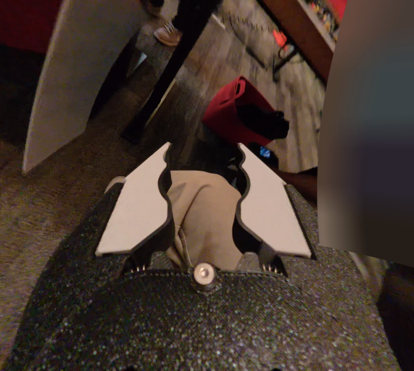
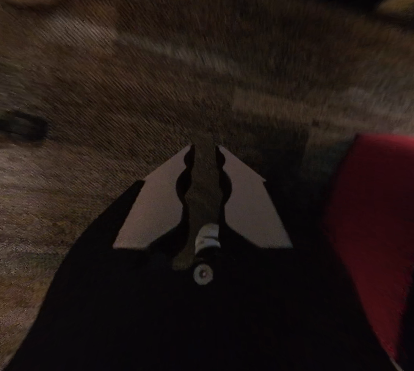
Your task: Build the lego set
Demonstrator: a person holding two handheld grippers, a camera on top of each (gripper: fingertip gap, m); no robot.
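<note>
Left wrist view: my left gripper (image 1: 203, 147) gapes wide over the carpet (image 1: 56, 203) — nothing gripped, tan cloth (image 1: 206, 210) beneath its jaws, a red bag (image 1: 224, 111) beyond. Right wrist view, blurred: my right gripper (image 2: 205, 147) stands narrowly parted — empty, above carpet (image 2: 112, 113), red fabric (image 2: 369, 214) at right.

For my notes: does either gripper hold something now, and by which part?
Neither holds anything. The left gripper is open over beige cloth, its fingertips clear of it. The right gripper stands slightly apart with only carpet showing between.
</note>
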